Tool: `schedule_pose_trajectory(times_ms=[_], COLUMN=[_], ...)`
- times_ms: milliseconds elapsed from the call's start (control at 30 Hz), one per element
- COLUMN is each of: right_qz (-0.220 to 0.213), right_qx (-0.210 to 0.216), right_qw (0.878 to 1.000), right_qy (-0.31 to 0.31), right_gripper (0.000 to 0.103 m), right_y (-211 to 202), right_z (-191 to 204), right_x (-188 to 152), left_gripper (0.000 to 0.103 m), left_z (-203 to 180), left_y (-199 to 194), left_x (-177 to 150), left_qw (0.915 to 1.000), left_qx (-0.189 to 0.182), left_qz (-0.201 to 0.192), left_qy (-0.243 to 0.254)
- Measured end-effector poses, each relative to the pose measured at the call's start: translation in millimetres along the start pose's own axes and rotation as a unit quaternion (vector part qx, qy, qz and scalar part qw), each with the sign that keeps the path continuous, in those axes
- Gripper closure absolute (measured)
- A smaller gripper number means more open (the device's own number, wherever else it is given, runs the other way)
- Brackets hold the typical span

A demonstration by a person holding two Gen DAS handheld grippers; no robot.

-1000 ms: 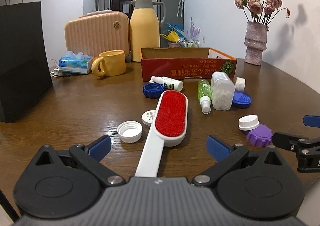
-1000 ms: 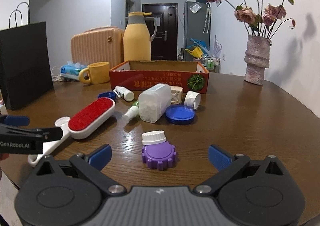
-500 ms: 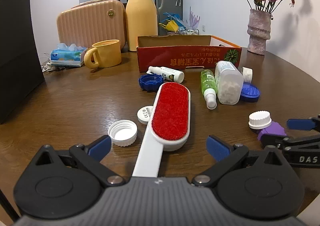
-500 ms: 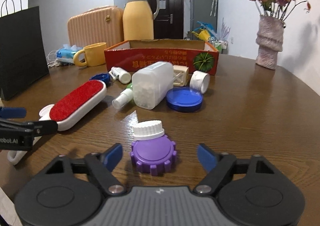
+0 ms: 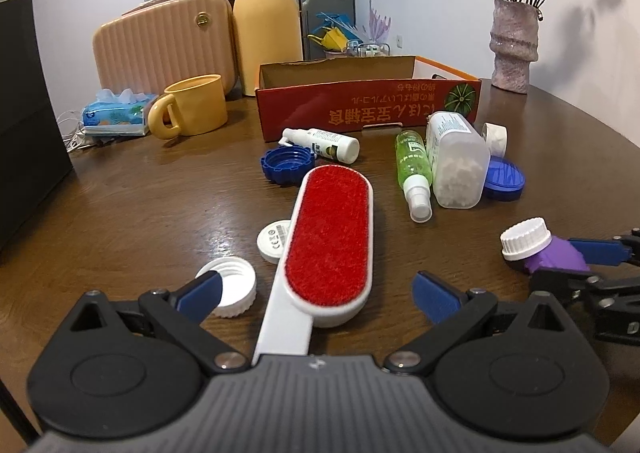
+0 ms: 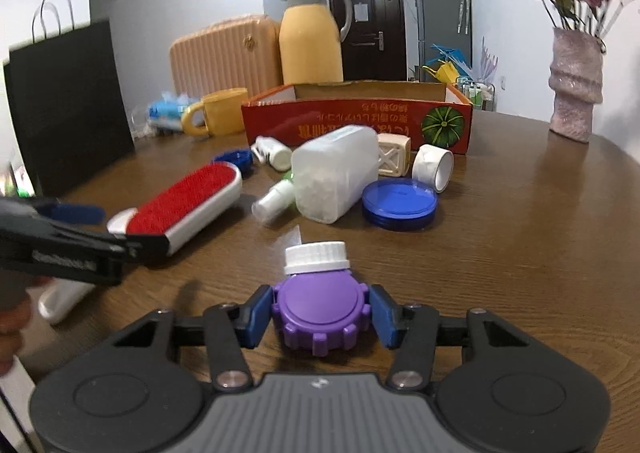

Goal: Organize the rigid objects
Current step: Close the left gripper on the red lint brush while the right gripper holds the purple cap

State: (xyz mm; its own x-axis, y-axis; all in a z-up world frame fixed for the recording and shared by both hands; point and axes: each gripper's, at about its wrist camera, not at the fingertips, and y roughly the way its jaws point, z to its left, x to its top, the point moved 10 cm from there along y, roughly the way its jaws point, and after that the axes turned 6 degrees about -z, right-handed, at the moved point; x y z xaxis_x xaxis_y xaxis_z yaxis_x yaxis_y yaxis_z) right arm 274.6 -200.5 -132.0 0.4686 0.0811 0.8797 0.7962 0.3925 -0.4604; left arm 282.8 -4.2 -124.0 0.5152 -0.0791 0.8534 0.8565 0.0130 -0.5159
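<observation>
A purple ridged cap [image 6: 318, 305] lies on the brown table [image 6: 520, 253] between the blue pads of my right gripper [image 6: 320, 315]. Its jaws are closing and both pads touch the cap's sides. A white screw cap [image 6: 316, 257] rests against the purple cap's far edge. My left gripper [image 5: 316, 289] is open and straddles the white handle of a red lint brush [image 5: 330, 229] without touching it. In the left wrist view the right gripper [image 5: 580, 265] shows at the right edge around the purple cap [image 5: 556, 255]. A red cardboard box [image 5: 368, 109] stands open behind.
Before the box lie a clear jar [image 5: 456, 161], a green spray bottle [image 5: 414, 169], a white bottle [image 5: 320, 139], two blue lids [image 5: 286, 165] [image 5: 504, 179] and a tape roll [image 6: 434, 167]. A white cap [image 5: 234, 285] and disc [image 5: 274, 239] lie left of the brush. A mug [image 5: 196, 105], flask, case, black bag and vase [image 5: 514, 45] ring the back.
My right gripper has moved in over the purple cap and its jaws have narrowed from wide apart to touching it. My left gripper has advanced along the brush handle, still open.
</observation>
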Motion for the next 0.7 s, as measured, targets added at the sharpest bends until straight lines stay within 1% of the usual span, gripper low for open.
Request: schedule_pose_trajectory(times_ms=[300,467,533,567,633,700], right_qz=[-0.044,-0.055,-0.054,-0.054,-0.052,-0.050], right_qx=[-0.034,-0.038,-0.037,-0.036,-0.033,-0.028], right_qw=[0.997,0.996,0.996,0.996,0.996,0.996], right_qy=[0.050,0.059,0.059,0.060,0.062,0.061], right_gripper=[0.052,0.052,0.052,0.052,0.052,0.052], right_y=[-17,-18,-17,-15,-13,-11], right_z=[-40,-50,-52,-52,-53,-51], right_x=[13,16,16,16,15,14], left_gripper=[0.000,0.000,0.003,0.007,0.008,0.017], left_z=[-1,-3,-5,-6,-7,-7], left_y=[19,28,31,33,36,37], left_x=[7,5,5,4,2,1], left_qw=[0.9998,0.9995,0.9994,0.9993,0.9991,0.9991], left_qx=[0.013,0.015,0.015,0.015,0.014,0.013], left_qz=[0.016,0.027,0.030,0.033,0.038,0.041], left_qy=[0.006,0.005,0.006,0.008,0.008,0.007])
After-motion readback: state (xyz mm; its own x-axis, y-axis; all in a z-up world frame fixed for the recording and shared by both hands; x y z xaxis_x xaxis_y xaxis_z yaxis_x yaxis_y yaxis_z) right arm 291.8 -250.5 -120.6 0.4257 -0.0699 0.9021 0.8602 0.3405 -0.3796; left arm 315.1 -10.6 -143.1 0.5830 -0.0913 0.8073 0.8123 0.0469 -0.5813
